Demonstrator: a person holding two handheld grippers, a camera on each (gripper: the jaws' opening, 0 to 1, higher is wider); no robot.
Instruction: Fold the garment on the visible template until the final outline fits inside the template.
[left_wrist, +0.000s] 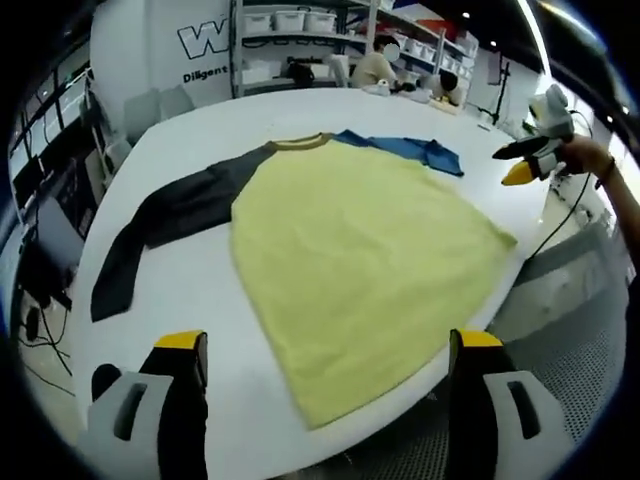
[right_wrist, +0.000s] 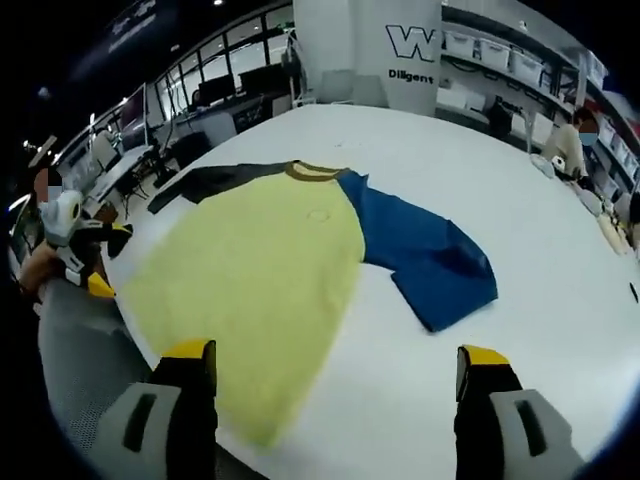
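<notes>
- Garment (left_wrist: 350, 255): a yellow-bodied shirt lying flat and unfolded on the white table (left_wrist: 200, 110), its long axis running from the collar (left_wrist: 300, 143) at the far side to the hem at the near edge, where it overhangs slightly.
- Dark sleeve (left_wrist: 150, 230) stretches out long towards 9 o'clock in the left gripper view; blue sleeve (right_wrist: 430, 255) lies shorter, towards 3 o'clock in the right gripper view.
- Template: I cannot pick out any outline on the table from here.
- Left gripper (left_wrist: 325, 345) hovers off the hem end, jaws spread wide with nothing between them; the dark sleeve lies at about 10 o'clock from it, so this hand seems the nearer one for that sleeve.
- Right gripper (right_wrist: 335, 360) also stands with jaws apart and empty, near the hem corner; the blue sleeve sits at about 1 o'clock from it, close by.
- Folding looks not yet begun; sleeves inward seems the likely first move.
- Around: shelving (left_wrist: 300, 30) with bins and seated people at 12 o'clock, desks and monitors (right_wrist: 215, 95) beyond the table. Nothing lies on the cloth to block a fold.
</notes>
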